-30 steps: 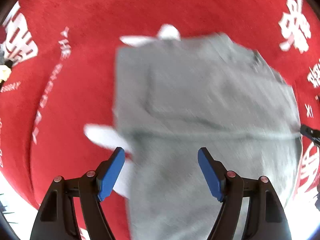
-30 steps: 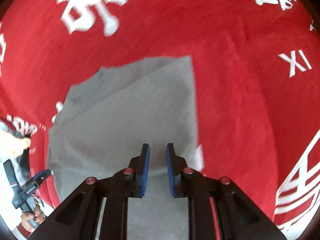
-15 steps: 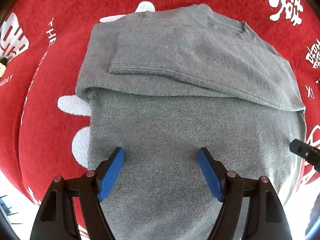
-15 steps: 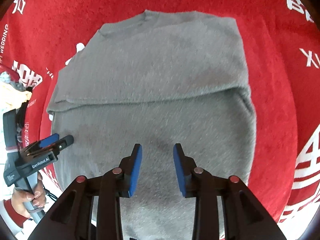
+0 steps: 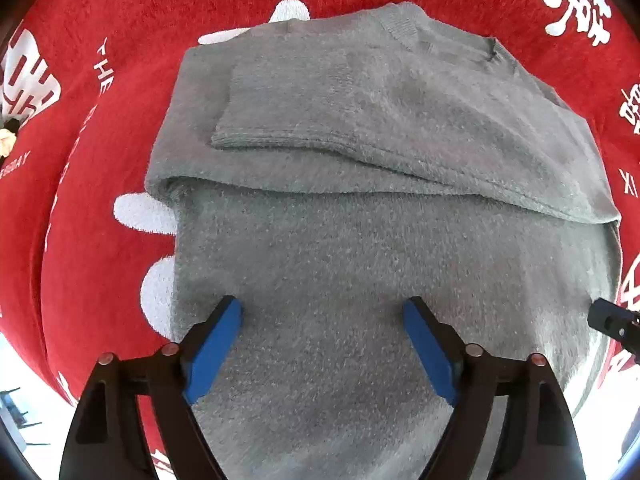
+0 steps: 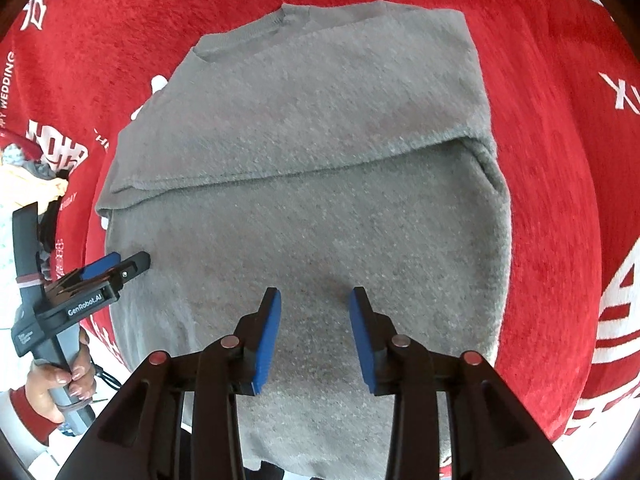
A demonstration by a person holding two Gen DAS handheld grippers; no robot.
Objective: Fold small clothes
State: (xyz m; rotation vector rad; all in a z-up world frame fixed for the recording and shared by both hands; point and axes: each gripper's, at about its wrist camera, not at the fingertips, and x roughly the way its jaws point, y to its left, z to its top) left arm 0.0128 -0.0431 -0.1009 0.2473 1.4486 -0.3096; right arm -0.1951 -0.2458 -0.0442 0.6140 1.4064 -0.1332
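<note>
Across the middle of the red cloth [image 5: 120,80] lay the grey sweater [image 5: 360,260], neckline at the far end, and it was already partly folded: a sleeve was laid flat over the chest, its cuff [image 5: 248,136] pointing left, and the upper part formed a layer with a crisp edge across the body. By my reading the sleeves were done and the lengthwise fold of the lower body was left. Over the near half, the left gripper [image 5: 322,344] hovered with fingers spread wide and empty, while the right gripper [image 6: 314,340] held its fingers moderately apart, gripping nothing either.
</note>
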